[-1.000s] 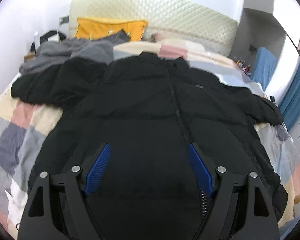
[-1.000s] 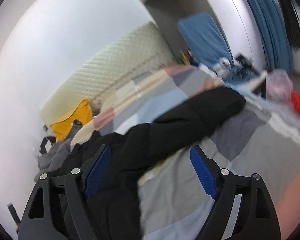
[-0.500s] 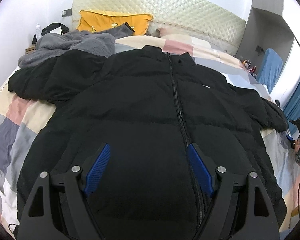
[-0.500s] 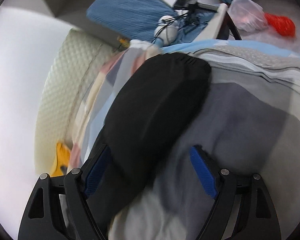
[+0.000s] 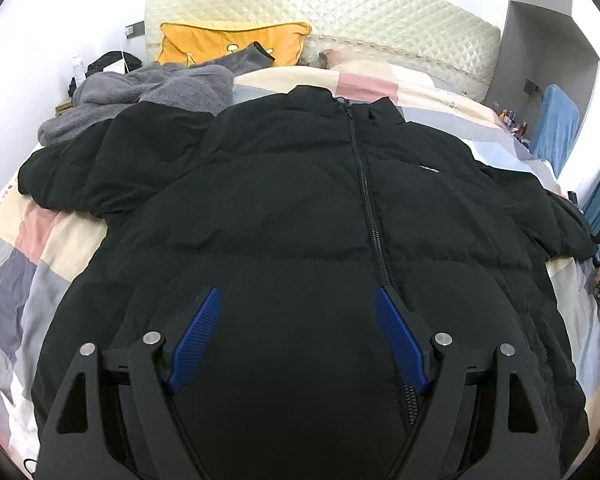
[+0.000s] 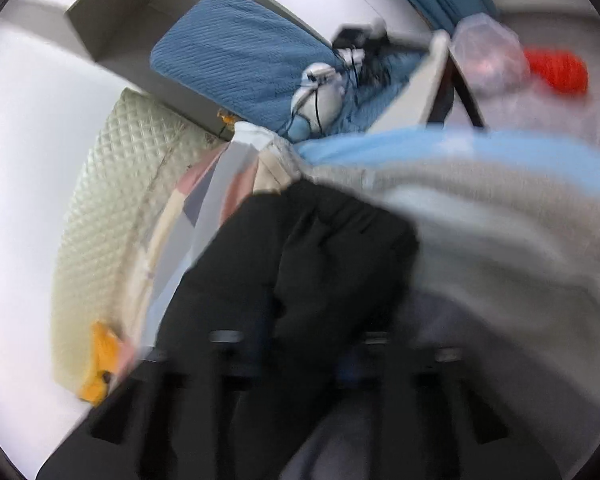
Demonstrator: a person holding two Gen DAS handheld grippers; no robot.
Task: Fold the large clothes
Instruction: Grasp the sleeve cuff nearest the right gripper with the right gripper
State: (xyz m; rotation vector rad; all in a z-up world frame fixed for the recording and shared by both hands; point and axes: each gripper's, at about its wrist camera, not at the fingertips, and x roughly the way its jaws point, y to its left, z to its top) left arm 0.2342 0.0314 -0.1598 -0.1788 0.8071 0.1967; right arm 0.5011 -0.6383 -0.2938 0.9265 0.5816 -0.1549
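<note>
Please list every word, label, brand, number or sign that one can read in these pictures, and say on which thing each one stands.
No text can be read.
Small white chest mark on the black puffer jacket: too small to read.
Dark design on the yellow pillow: a drawing, no letters visible.
Right wrist view: blurred, no text visible.

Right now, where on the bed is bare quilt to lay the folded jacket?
Bare quilt shows left of the black jacket, below its left sleeve. The head end, between collar and headboard, is narrower. The upper left is crowded by grey fleece.
</note>
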